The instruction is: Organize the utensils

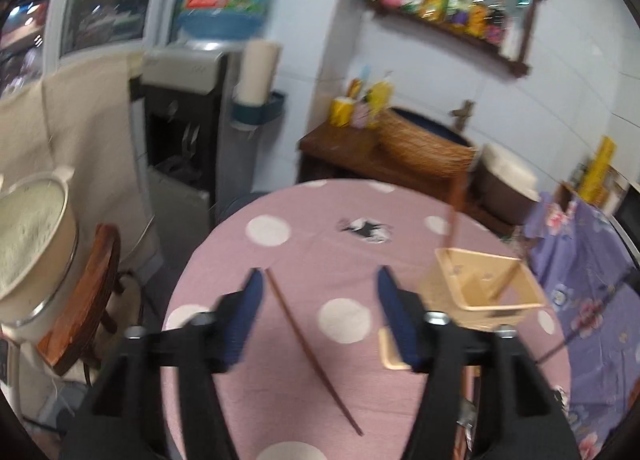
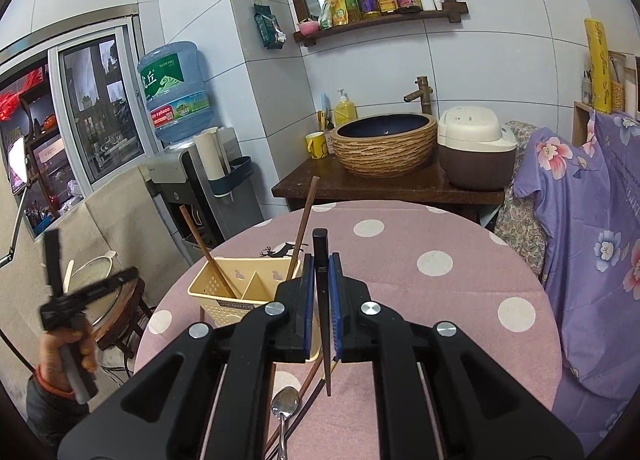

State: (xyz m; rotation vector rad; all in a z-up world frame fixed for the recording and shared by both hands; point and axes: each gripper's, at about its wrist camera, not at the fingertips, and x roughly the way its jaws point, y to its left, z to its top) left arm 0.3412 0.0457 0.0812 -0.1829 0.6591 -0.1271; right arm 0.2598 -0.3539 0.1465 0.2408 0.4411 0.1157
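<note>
Round table under a pink cloth with white dots. On it: a cream basket, one loose chopstick, a spoon.

Counting here: one cream utensil basket, two brown chopsticks standing inside, one dark chopstick, one spoon.
</note>
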